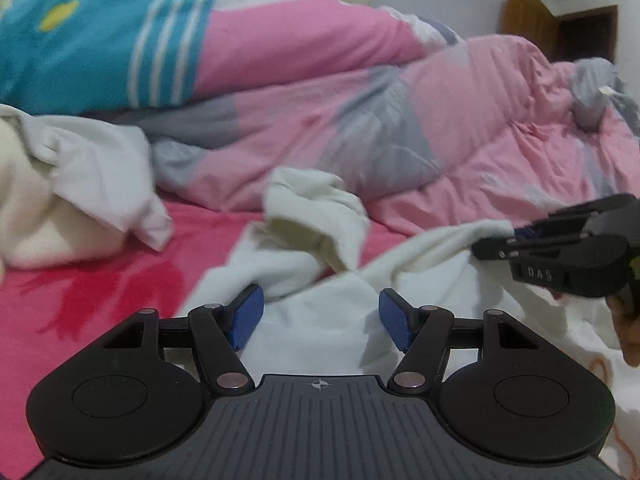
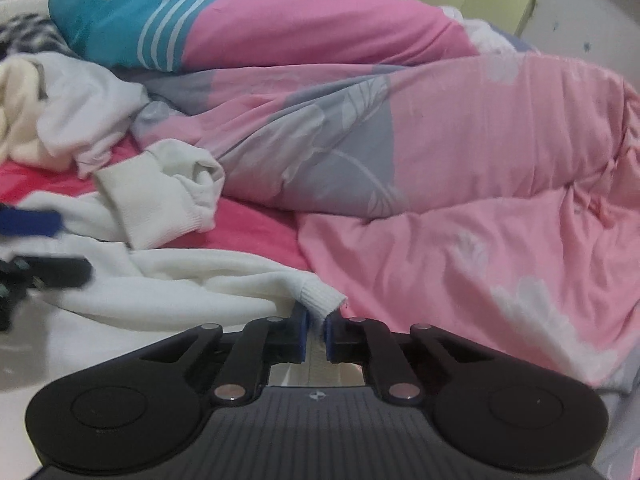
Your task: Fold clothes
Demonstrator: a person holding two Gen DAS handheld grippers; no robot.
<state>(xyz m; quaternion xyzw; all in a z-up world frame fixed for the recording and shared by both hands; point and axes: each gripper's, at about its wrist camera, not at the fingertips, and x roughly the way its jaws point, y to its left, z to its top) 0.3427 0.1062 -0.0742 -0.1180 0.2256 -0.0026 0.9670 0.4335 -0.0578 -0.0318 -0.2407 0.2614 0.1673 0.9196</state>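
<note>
Right claw (image 2: 316, 334): pinched on ribbed cuff (image 2: 322, 300) of white top (image 2: 192, 280); top trails left of it over bed. Left claw (image 1: 320, 322): wide, empty, over top's body. Top likely soft, light, limp; grip hems/cuffs, both claws.
</note>
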